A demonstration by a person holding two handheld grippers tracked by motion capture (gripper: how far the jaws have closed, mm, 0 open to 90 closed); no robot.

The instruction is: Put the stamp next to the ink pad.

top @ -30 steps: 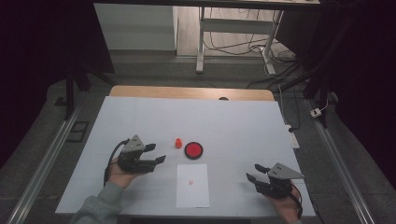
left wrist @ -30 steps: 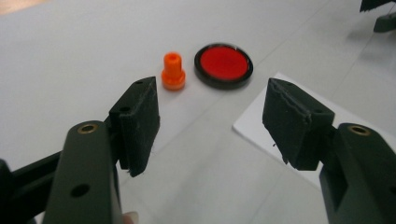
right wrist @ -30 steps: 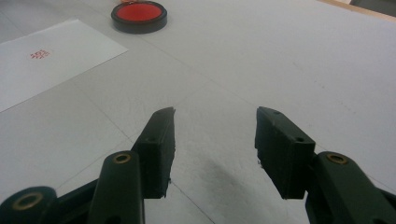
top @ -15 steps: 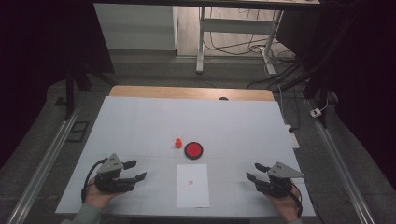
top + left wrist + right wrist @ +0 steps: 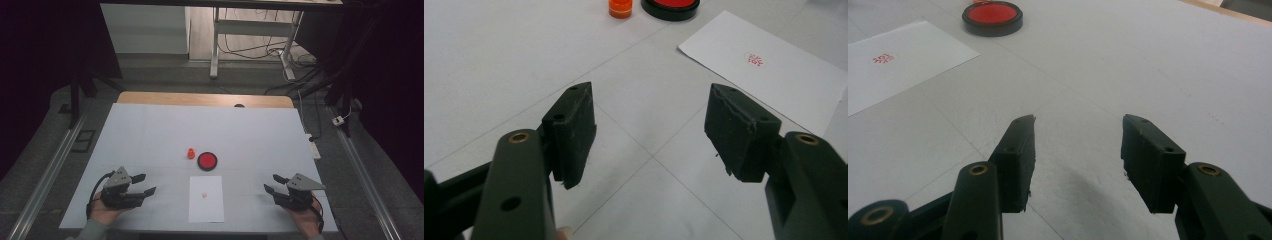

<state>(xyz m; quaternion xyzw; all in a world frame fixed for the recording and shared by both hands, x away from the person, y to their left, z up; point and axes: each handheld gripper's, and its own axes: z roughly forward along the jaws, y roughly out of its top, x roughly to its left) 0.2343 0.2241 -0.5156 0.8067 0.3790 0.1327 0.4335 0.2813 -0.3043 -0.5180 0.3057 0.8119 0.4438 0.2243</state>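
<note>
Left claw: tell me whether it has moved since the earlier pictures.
Yes. The left claw has pulled back from beside the orange stamp toward the table's near left edge; the stamp has stayed put.

stamps: 1 (image 5: 190, 153) | ink pads: 1 (image 5: 207, 160) | paper sheets: 1 (image 5: 206, 199) | claws: 2 (image 5: 141, 184)

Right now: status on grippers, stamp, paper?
Left gripper open, empty, near table edge. Right gripper open, empty. Orange stamp upright beside red ink pad; paper already bears a red mark. Nothing in the way.

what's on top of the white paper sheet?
A small red stamp mark near the middle of the paper sheet; otherwise bare. Its underside on the table is hidden.
</note>
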